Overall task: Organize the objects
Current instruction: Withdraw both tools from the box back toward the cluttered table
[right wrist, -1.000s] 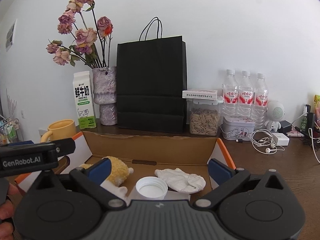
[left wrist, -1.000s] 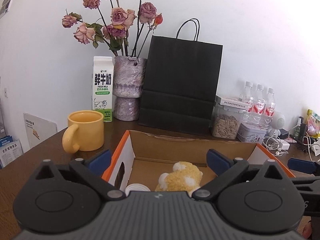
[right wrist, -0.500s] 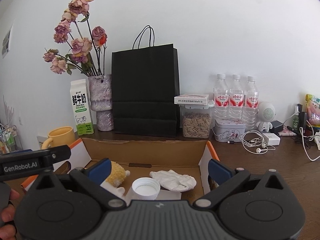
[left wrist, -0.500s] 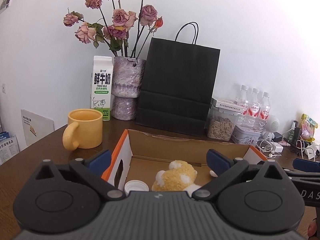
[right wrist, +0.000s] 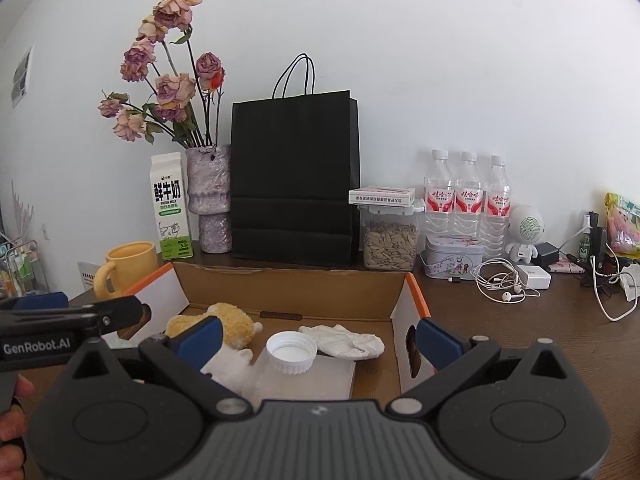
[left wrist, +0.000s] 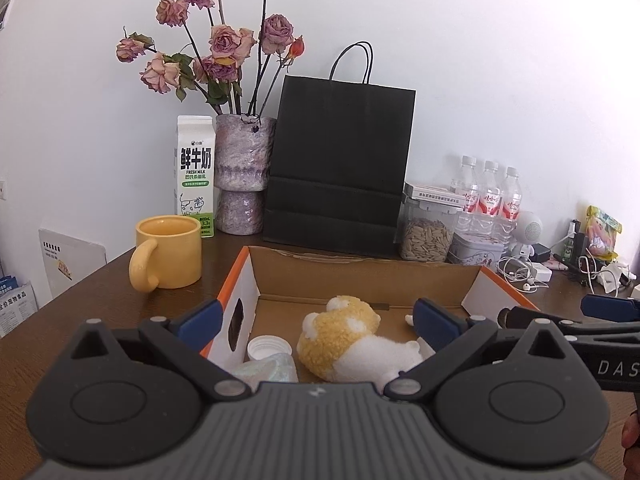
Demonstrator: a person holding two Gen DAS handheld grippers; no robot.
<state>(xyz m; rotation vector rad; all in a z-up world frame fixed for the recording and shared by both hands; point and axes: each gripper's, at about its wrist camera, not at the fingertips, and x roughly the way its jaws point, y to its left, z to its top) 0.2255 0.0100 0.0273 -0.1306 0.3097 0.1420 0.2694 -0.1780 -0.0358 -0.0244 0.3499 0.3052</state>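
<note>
An open cardboard box (left wrist: 360, 276) with orange edges lies on the brown table. Inside it are a yellow-and-white plush toy (left wrist: 340, 338), a white screw cap (left wrist: 269, 347) and a shiny crumpled wrapper (left wrist: 266, 370). My left gripper (left wrist: 318, 317) hovers open over the box's near left part, holding nothing. In the right wrist view the plush toy (right wrist: 230, 322), the cap (right wrist: 291, 350) on a translucent container (right wrist: 316, 378) and a crumpled white cloth (right wrist: 344, 343) lie in the box (right wrist: 288, 284). My right gripper (right wrist: 318, 338) stands open above them, holding nothing.
A yellow mug (left wrist: 168, 250) stands left of the box. Behind it are a milk carton (left wrist: 195, 176), a vase of dried roses (left wrist: 244, 172), a black paper bag (left wrist: 340, 168), a seed jar (left wrist: 428, 232), three water bottles (left wrist: 488, 196), a tin and tangled cables (right wrist: 504, 280).
Both grippers have drawn back a little from the box, so the scene looks smaller and more of the plush toy shows. Both stay open with nothing held.
</note>
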